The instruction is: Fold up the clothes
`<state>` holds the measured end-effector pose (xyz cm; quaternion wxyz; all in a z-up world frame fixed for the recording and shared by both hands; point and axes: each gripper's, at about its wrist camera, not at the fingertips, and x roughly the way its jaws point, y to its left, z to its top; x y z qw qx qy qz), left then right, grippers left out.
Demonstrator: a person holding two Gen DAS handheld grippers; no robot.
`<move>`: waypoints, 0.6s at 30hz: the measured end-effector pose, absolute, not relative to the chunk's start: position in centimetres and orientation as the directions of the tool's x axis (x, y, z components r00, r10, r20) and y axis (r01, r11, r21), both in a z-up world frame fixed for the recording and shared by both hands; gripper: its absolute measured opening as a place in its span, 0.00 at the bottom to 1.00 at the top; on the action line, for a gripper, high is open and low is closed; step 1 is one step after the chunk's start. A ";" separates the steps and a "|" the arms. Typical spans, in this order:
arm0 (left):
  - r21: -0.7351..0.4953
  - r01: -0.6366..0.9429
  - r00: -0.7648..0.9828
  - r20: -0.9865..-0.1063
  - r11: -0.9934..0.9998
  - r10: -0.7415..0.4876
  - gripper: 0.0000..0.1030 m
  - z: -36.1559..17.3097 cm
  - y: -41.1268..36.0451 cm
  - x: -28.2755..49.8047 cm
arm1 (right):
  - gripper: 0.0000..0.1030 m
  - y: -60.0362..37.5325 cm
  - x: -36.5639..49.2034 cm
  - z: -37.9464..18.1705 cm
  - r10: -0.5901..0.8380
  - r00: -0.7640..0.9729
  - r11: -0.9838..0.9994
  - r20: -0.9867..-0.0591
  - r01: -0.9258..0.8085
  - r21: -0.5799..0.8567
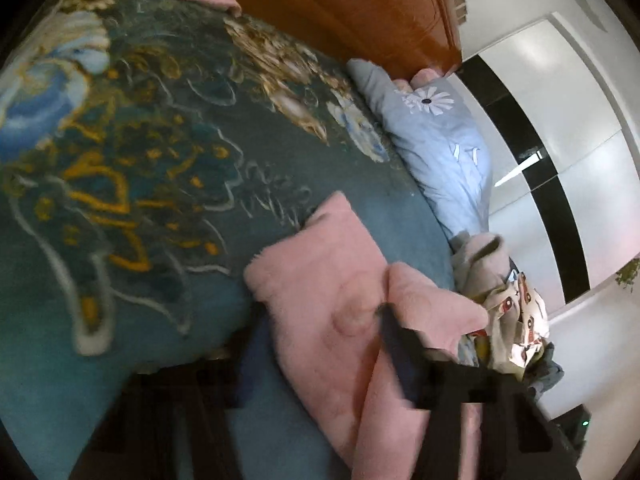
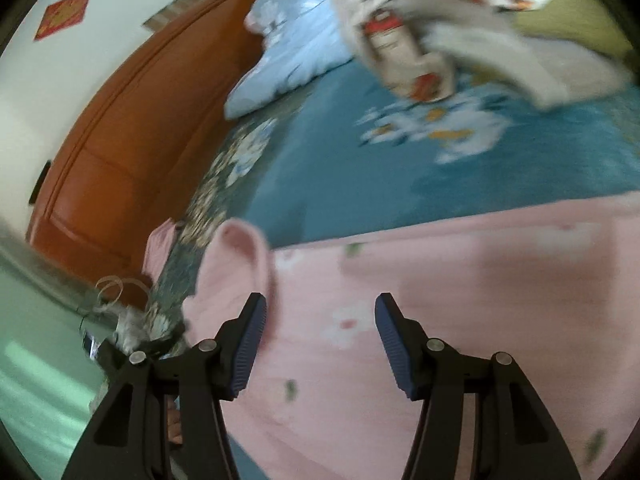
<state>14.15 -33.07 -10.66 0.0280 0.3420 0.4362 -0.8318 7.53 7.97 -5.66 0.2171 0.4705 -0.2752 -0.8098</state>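
Observation:
A pink fleece garment (image 1: 340, 280) lies on the teal floral blanket (image 1: 140, 168) that covers the bed. My left gripper (image 1: 322, 316) is low over it, badly blurred. Its two dark fingers stand apart with a thick fold of the pink cloth between them, and another fold lies against the right finger (image 1: 396, 352). In the right wrist view the same pink garment (image 2: 460, 280), printed with small white flowers, fills the lower half. My right gripper (image 2: 322, 300) hovers over it, open, with nothing between its pads. A pink sleeve end (image 2: 240, 248) sticks out at its left.
A light blue quilt (image 1: 432, 132) lies bunched at the blanket's far edge, beside a pile of printed clothes (image 1: 516, 304); both also show as the quilt (image 2: 288, 40) and the pile (image 2: 420, 40). An orange-brown wooden panel (image 2: 120, 140) stands behind, and a white wardrobe (image 1: 560, 120) to the right.

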 end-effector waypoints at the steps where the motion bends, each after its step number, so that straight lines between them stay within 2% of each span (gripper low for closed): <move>1: -0.702 0.358 -0.766 -0.598 -0.616 0.236 0.12 -11.1 -33.1 14.0 | 0.56 7.1 7.3 -5.8 -0.622 -0.445 -0.750 -0.644 0.102 0.654; 3: -0.697 0.368 -0.788 -0.585 -0.615 0.191 0.04 -10.5 -33.4 14.7 | 0.56 5.2 6.7 -6.0 -0.644 -0.409 -0.740 -0.647 0.120 0.661; 7: -0.657 0.369 -0.850 -0.525 -0.657 0.046 0.04 -7.0 -34.5 17.3 | 0.56 2.2 6.2 -6.1 -0.679 -0.369 -0.720 -0.635 0.162 0.675; 11: -0.683 0.427 -0.805 -0.585 -0.592 0.095 0.04 -10.2 -35.6 16.5 | 0.56 -0.3 5.2 -6.4 -0.684 -0.327 -0.725 -0.652 0.197 0.660; 18: -0.759 0.418 -0.815 -0.556 -0.499 0.163 0.04 -11.4 -36.8 17.2 | 0.56 -2.7 5.0 -8.3 -0.683 -0.229 -0.729 -0.693 0.154 0.667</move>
